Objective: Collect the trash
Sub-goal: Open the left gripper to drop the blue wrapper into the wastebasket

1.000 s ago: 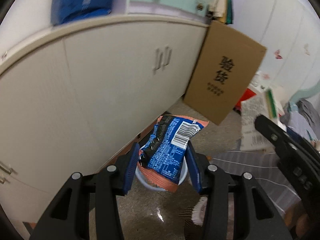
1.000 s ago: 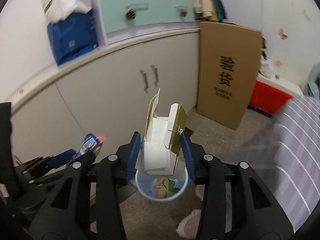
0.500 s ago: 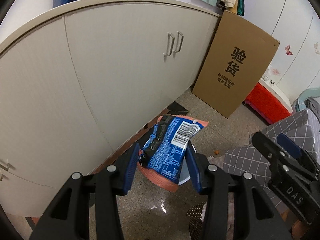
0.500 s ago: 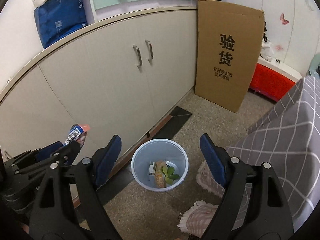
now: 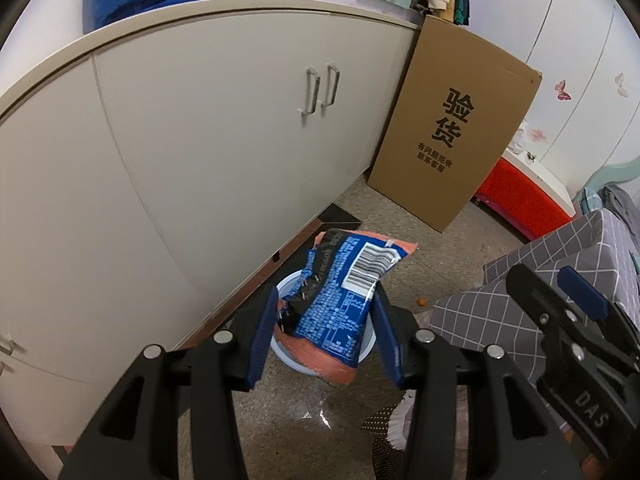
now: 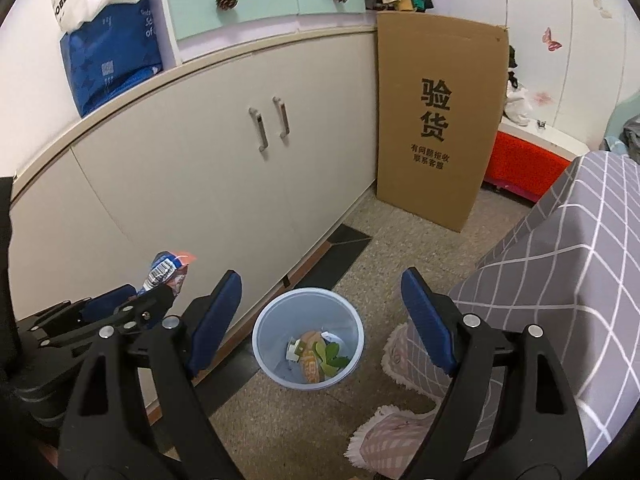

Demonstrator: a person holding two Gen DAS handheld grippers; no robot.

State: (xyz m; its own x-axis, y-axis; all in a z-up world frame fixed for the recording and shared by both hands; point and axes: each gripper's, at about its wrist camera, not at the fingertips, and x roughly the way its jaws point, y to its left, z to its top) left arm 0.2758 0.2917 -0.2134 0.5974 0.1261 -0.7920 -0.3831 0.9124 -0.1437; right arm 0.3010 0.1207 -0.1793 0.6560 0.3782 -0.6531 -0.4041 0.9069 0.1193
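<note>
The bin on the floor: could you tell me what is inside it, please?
The bin holds an orange wrapper, green leaves and a small white carton. Anything beneath that pile is covered and cannot be seen.

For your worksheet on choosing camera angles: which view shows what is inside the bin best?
The right wrist view: it looks down into the open bin, showing green leaves and wrappers at the bottom. In the left wrist view the blue snack bag, held in the left gripper, covers most of the bin; only part of the rim shows.
</note>
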